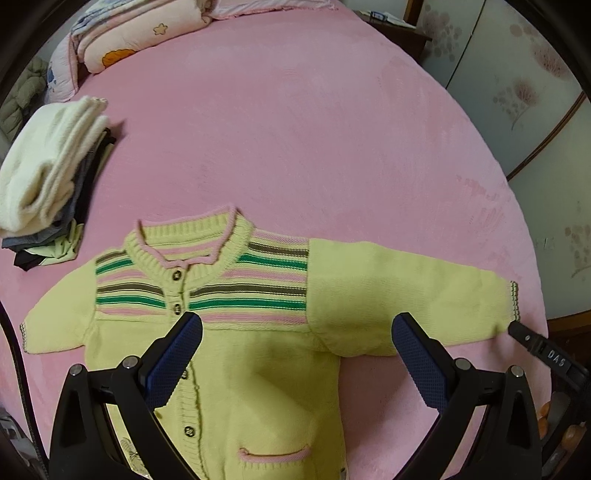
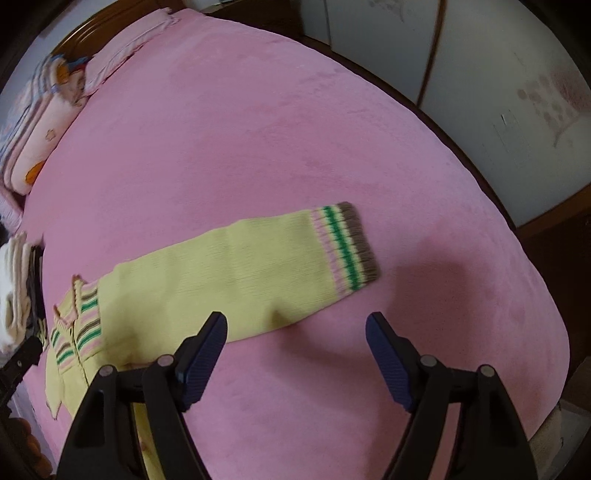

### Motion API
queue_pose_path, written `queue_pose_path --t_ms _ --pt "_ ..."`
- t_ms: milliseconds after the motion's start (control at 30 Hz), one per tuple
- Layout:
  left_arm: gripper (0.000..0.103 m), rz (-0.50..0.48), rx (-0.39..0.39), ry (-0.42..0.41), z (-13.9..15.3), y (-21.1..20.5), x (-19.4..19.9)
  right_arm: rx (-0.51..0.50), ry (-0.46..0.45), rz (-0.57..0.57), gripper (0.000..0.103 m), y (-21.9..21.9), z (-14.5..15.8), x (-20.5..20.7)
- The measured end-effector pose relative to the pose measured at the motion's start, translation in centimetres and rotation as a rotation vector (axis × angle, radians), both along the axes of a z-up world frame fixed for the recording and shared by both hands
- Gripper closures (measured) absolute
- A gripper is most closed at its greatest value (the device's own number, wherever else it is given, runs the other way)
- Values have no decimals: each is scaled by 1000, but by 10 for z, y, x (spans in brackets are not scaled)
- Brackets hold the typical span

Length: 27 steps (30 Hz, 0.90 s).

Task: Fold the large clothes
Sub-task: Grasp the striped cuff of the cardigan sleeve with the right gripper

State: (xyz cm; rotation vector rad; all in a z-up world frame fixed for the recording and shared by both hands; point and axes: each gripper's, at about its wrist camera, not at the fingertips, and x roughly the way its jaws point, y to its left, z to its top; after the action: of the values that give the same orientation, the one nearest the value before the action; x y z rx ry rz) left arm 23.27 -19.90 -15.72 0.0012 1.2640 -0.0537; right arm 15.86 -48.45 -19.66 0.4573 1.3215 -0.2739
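A yellow knitted cardigan (image 1: 258, 354) with green, brown and pink chest stripes lies flat and buttoned on the pink bed (image 1: 295, 129), both sleeves spread out. My left gripper (image 1: 297, 332) is open and empty, hovering above the cardigan's chest. In the right wrist view the cardigan's right sleeve (image 2: 240, 273) stretches out to a striped cuff (image 2: 347, 247). My right gripper (image 2: 295, 332) is open and empty, hovering over the bed just in front of that sleeve. Its tip shows in the left wrist view (image 1: 532, 339) beside the cuff.
A pile of folded clothes (image 1: 48, 173), cream on top, sits at the bed's left. Folded quilts and pillows (image 1: 129, 33) lie at the head of the bed. Patterned wardrobe doors (image 1: 535, 92) stand past the bed's right edge.
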Motion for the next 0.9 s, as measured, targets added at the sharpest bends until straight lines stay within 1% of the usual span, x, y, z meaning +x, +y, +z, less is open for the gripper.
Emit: queue_pose_path --t_ms 167,200,333,367,567,600,633,667,700,800,833,900 --pt "1 -16 7 27 -17 -14 3 2 15 -45 27 -23 -15 -6" --pt "1 -19 9 32 -20 -17 3 8 17 -53 29 -26 -18 -7" --pt "1 -35 13 42 -25 -27 3 45 30 -66 47 -39 -34 -7" --pt "1 -38 13 43 -25 -28 3 55 29 -68 48 -40 -37 -6" --pt "1 -33 17 50 -25 -30 1 106 0 -87 50 -50 -55 7" --pt "1 -28 17 50 -24 -29 1 112 -7 -82 57 -50 -57 9" --pt "1 -21 17 50 -23 -26 0 123 -19 -71 78 -49 -59 11" --pt "1 -15 15 50 -21 -24 0 144 -28 -54 87 -47 -60 14" --pt "1 -10 12 49 -20 -22 -2 167 -31 -40 93 -45 -61 17" --pt "1 14 9 46 -12 -8 -7 185 -62 -12 94 -37 -53 21" --pt "1 25 9 43 -9 0 -10 193 -77 -2 94 -34 -47 22" --pt "1 44 4 38 -3 14 -15 203 -119 26 94 -20 -24 24"
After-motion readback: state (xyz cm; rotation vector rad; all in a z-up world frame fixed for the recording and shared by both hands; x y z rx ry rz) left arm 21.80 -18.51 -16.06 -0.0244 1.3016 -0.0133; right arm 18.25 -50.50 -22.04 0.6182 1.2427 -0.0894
